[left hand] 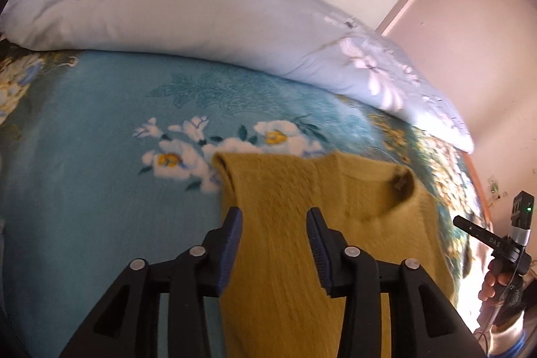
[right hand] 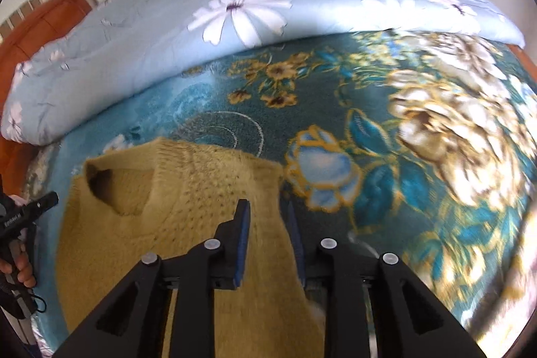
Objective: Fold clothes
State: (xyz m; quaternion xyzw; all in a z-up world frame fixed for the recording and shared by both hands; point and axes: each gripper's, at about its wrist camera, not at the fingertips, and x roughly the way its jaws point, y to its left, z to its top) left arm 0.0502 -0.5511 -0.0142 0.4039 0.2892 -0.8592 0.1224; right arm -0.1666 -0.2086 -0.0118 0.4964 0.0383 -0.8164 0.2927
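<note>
A mustard-yellow knitted sweater (left hand: 352, 190) (right hand: 201, 190) lies flat on the bed, its neck opening (left hand: 399, 187) (right hand: 110, 187) toward the quilt. My left gripper (left hand: 274, 212) hovers over the sweater's left part, open, its blue-padded fingers apart with only flat-lying knit seen between them. My right gripper (right hand: 266, 205) is open over the sweater's right edge, which runs through the gap between its fingers without being pinched.
A teal floral blanket (left hand: 100, 156) (right hand: 369, 123) covers the bed. A pale blue flowered quilt (left hand: 184, 12) (right hand: 235, 5) is bunched along the far side. An orange headboard (right hand: 50, 19) stands at the left. A person's hand (left hand: 493, 282) (right hand: 23, 270) shows at each view's edge.
</note>
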